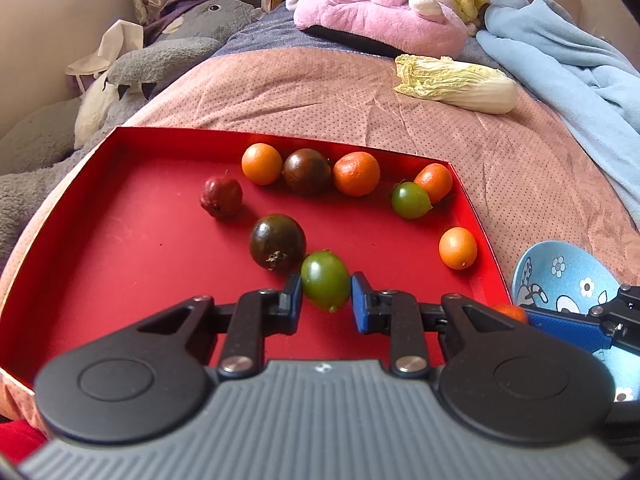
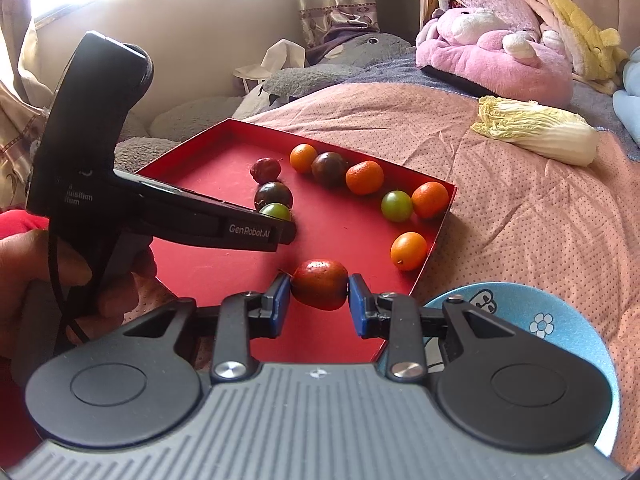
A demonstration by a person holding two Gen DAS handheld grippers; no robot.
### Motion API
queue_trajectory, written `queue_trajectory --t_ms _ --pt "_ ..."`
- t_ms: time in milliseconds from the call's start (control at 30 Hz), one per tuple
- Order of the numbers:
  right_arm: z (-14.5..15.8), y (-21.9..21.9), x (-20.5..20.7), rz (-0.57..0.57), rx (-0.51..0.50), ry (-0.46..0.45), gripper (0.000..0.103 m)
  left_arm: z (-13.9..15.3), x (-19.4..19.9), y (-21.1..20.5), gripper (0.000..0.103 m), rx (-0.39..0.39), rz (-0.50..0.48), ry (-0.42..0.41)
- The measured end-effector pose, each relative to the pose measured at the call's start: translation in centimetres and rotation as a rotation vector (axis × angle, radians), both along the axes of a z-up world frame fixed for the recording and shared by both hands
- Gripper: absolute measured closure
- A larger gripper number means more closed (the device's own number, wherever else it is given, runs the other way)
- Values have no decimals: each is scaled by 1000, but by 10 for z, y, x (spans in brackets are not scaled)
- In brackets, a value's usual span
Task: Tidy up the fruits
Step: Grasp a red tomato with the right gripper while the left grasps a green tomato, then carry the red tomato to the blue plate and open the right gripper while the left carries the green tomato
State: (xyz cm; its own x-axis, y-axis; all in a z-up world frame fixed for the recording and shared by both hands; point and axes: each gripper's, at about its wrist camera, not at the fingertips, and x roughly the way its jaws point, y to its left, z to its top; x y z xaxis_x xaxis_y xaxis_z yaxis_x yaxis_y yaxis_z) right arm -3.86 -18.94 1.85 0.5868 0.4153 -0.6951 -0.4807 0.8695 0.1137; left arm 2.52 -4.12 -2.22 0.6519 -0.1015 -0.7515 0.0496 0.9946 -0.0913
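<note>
A shallow red tray lay on a pink dotted bedspread, and nearly all the fruit sat inside it. Along its far wall ran a row: an orange fruit, a dark tomato, a second orange fruit and, in the far right corner, a third orange fruit touching a round green tomato. A small dark-red fruit sat apart toward the tray's middle, a fourth orange fruit lay near the right wall, and a larger dark tomato rested on the tray floor.

The left gripper had its blue pads pressed on either side of an oval green tomato, which lay just beside the larger dark tomato, over the near part of the tray. The jaws were closed only as far as the fruit's width.

The right gripper was likewise clamped on a red tomato, held above the tray's near right edge. Whether it was clear of the tray floor could not be told for sure.

Just beside the tray's right corner stood a blue bowl printed with white flowers; the visible part of its inside held no fruit. Farther back on the bedspread lay a napa cabbage, well apart from both containers.
</note>
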Motion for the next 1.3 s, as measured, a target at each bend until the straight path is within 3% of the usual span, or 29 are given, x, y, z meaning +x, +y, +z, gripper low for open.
queue_trajectory --t_ms 433,800,1300 --pt "13 -10 -16 -38 -5 -20 66 4 -13 -5 74 -2 -30 -36" --pt "12 -49 -28 -112 0 -35 66 9 -24 -12 74 -4 -55 -61" --pt "-31 -146 -29 -359 -48 28 66 15 -32 -17 74 -2 -73 -97"
